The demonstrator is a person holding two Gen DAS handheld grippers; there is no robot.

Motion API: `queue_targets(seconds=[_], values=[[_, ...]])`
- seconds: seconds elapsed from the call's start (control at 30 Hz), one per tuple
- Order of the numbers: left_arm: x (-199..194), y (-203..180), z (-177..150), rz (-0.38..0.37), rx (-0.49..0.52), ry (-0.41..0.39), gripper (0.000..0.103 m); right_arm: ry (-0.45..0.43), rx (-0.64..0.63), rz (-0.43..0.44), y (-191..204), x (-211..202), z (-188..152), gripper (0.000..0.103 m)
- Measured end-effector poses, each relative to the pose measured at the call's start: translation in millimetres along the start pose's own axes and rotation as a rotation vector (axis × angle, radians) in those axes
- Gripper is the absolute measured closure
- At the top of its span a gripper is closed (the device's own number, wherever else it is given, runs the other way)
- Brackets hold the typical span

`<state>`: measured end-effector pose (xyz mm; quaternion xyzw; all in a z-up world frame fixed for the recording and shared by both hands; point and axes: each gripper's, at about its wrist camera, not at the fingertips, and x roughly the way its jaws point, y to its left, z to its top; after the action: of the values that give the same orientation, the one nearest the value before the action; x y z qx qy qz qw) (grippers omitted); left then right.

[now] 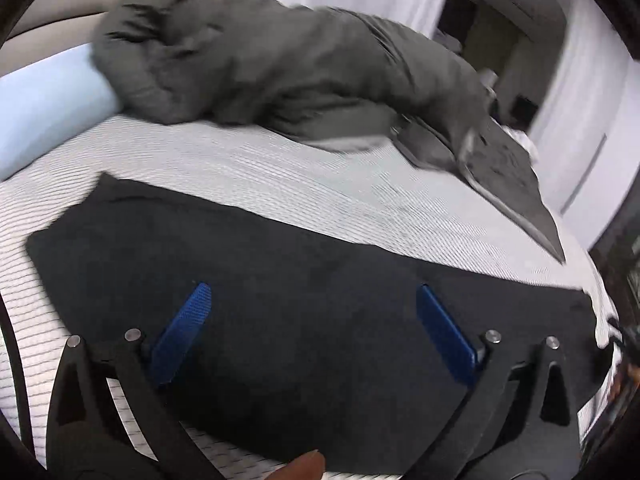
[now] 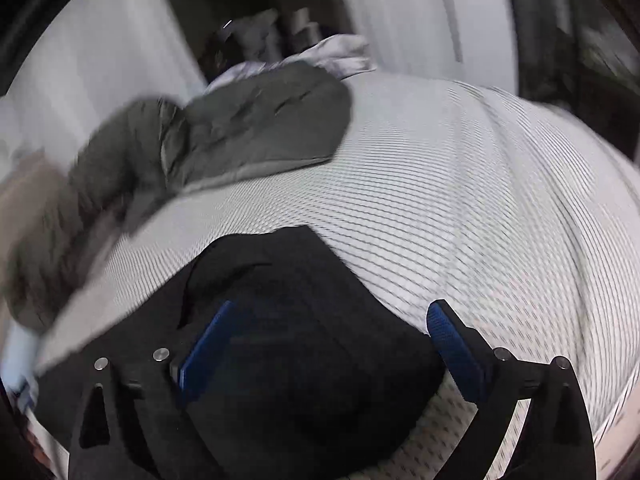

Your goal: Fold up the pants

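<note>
Both wrist views look low across the bed (image 1: 280, 184); sharing black pants (image 2: 304, 320).

Both hand-held grippers (image 1: 314, 312) (image 2: 332, 330) wide apart

No text, label, brand, number or sign can be read in either wrist view. The black pants (image 1: 304, 312) show plain dark cloth with no tag or print visible. The grey blanket (image 1: 260, 68) and the striped bed (image 1: 320, 184) carry no lettering, and motion blur smears the background too far to read.
</note>
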<state>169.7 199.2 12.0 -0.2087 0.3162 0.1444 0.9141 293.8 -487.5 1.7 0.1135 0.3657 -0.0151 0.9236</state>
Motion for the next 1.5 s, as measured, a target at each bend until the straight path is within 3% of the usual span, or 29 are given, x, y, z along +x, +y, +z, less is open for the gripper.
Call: queue_targets(seconds=[0.13, 0.2, 0.37, 0.47, 0.5, 0.53, 0.57, 0.67, 0.73, 0.8, 0.83, 0.9, 0.97, 1.03, 1.07, 1.23, 1.3, 1.37, 1.5], values=[[20, -37, -8, -0.027, 0.061, 0.054, 0.001, 0.138, -0.193, -0.100, 31, 49, 21, 0.005], [33, -53, -14, -0.032, 0.109, 0.096, 0.001, 0.143, -0.242, -0.138, 38, 50, 26, 0.005], [63, -70, -22, -0.006, 0.165, 0.158, 0.001, 0.186, -0.358, -0.095, 53, 78, 50, 0.005], [74, -63, -22, 0.010, 0.157, 0.183, 0.001, 0.279, -0.302, -0.062, 49, 116, 54, 0.005], [77, -58, -22, 0.024, 0.153, 0.192, 0.001, 0.292, -0.295, -0.033, 51, 121, 53, 0.017], [77, -50, -24, 0.050, 0.148, 0.209, 0.001, 0.293, -0.304, -0.025, 53, 122, 51, 0.043], [80, -44, -25, 0.070, 0.139, 0.228, 0.001, 0.263, -0.317, -0.034, 54, 118, 52, 0.050], [92, -28, -28, 0.084, 0.109, 0.267, 0.001, 0.119, -0.227, -0.014, 44, 85, 59, 0.053], [95, -29, -27, 0.077, 0.114, 0.271, 0.001, 0.061, -0.183, -0.040, 38, 75, 63, 0.052], [96, -33, -27, 0.102, 0.141, 0.271, 0.001, 0.106, -0.211, -0.080, 40, 91, 61, 0.050], [95, -34, -27, 0.110, 0.149, 0.269, 0.001, 0.154, -0.227, -0.116, 42, 103, 58, 0.042], [88, -35, -27, 0.107, 0.145, 0.255, 0.001, 0.163, -0.195, -0.139, 40, 102, 58, 0.038], [73, -41, -25, 0.074, 0.146, 0.223, 0.001, 0.061, -0.095, -0.105, 35, 70, 55, 0.034], [52, -54, -24, 0.012, 0.176, 0.166, 0.001, -0.042, -0.025, -0.067, 38, 30, 42, 0.010], [44, -63, -26, -0.015, 0.197, 0.144, 0.001, -0.073, -0.028, -0.026, 45, 16, 34, 0.008], [34, -120, -60, -0.174, 0.294, 0.176, 0.001, -0.017, -0.188, 0.128, 112, -18, -24, 0.008], [31, -147, -80, -0.234, 0.338, 0.197, 0.001, 0.031, -0.274, 0.221, 149, -8, -54, 0.008], [28, -169, -101, -0.288, 0.424, 0.209, 0.001, 0.073, -0.386, 0.257, 181, 4, -83, 0.008], [36, -187, -135, -0.220, 0.585, 0.256, 0.001, 0.137, -0.551, 0.240, 221, 27, -121, 0.008]])
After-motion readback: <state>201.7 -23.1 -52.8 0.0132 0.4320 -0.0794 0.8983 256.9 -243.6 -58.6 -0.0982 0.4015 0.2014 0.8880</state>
